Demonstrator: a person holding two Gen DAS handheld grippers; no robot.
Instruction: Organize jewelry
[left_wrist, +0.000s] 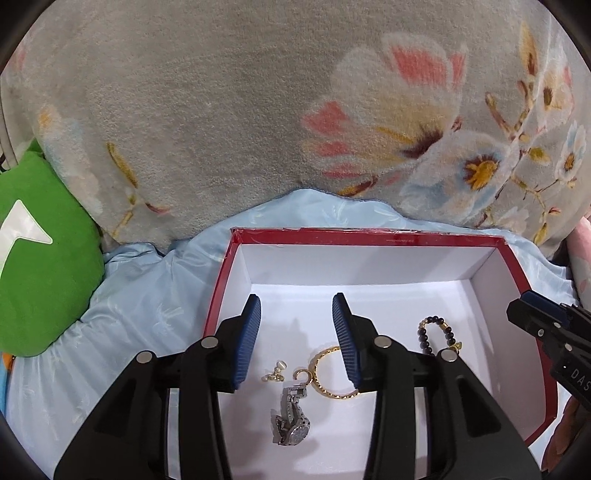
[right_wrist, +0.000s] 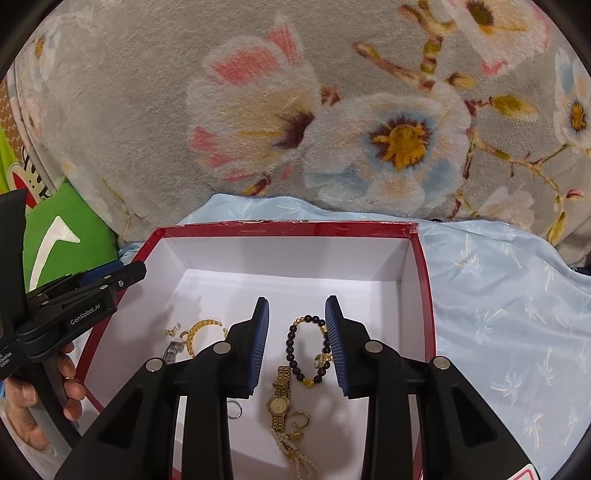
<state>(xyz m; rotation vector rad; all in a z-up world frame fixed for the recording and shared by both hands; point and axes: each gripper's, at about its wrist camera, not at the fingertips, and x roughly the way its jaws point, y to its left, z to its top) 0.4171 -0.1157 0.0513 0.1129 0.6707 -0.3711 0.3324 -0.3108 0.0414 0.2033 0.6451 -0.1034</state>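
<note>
A red box with a white inside (left_wrist: 369, 258) (right_wrist: 295, 254) lies on the bed and holds the jewelry. My left gripper (left_wrist: 297, 306) is open and empty above a silver watch (left_wrist: 291, 421), a gold bangle (left_wrist: 332, 373) and a small pearl earring (left_wrist: 273, 373). My right gripper (right_wrist: 297, 306) is open and empty above a black bead bracelet (right_wrist: 306, 347), a gold watch (right_wrist: 279, 400), a pearl strand (right_wrist: 295, 454), gold earrings (right_wrist: 300, 421) and a silver ring (right_wrist: 233, 409). The bead bracelet (left_wrist: 437, 332) also shows in the left wrist view.
A grey flowered blanket (left_wrist: 221, 110) rises behind the box. A light blue sheet (right_wrist: 509, 314) lies under the box. A green cushion (left_wrist: 40, 251) sits at the left. The other gripper shows at the edge of each view, at the right (left_wrist: 546, 332) and the left (right_wrist: 74, 306).
</note>
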